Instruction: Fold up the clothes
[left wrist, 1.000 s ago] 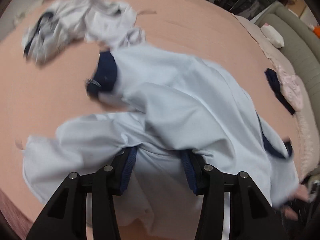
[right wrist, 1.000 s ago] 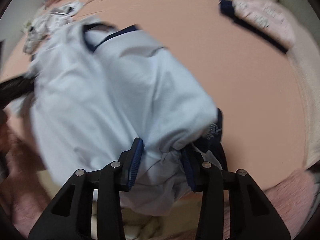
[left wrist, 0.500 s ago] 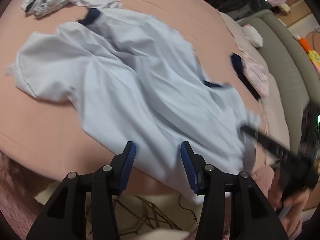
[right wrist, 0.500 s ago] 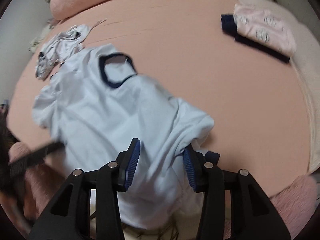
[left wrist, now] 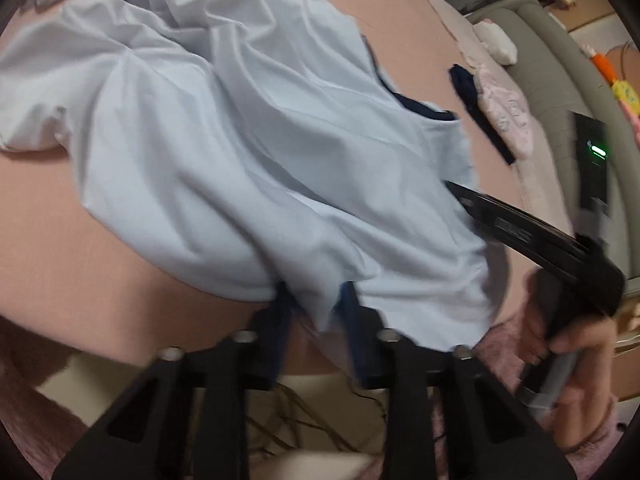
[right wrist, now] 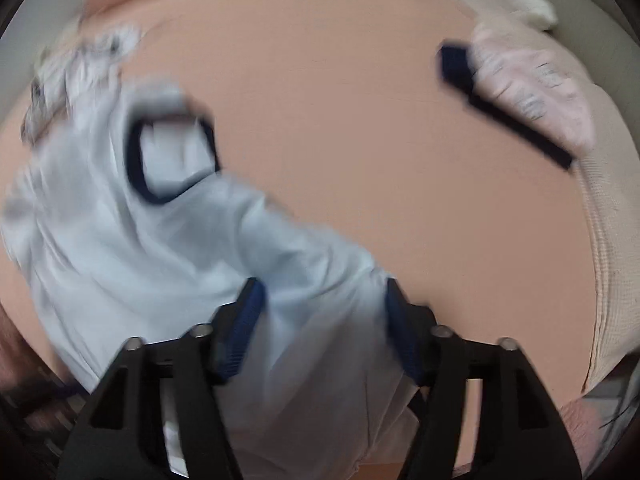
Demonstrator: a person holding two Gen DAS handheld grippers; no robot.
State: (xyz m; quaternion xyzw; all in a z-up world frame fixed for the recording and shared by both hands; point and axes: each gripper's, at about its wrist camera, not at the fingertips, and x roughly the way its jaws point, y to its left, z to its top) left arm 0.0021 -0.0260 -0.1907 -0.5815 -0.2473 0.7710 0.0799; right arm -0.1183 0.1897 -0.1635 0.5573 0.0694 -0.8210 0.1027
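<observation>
A light blue shirt [left wrist: 248, 152] with a navy collar lies crumpled across the pink bed [left wrist: 52, 248], filling the middle and left of the left wrist view; its hem hangs over the near edge at the bottom. At the right of that view a folded pink garment [left wrist: 506, 116] rests on a dark blue one [left wrist: 466, 90], well apart from the shirt, with a grey sofa [left wrist: 560, 80] behind. A loose grey-white garment [right wrist: 76, 68] lies in the upper left of the right wrist view, just beyond the shirt's collar. The left gripper [left wrist: 316, 304] has just been closing; its blue pads stand narrowly apart with a fold of the shirt's hem between them, though blur hides whether they press on it. The right gripper [right wrist: 324, 320] has just been opening; its jaws stand wide, the shirt's cloth lies loosely between them, and neither pad clamps it. A hand [left wrist: 576, 364] holds that gripper's handle at lower right.
</observation>
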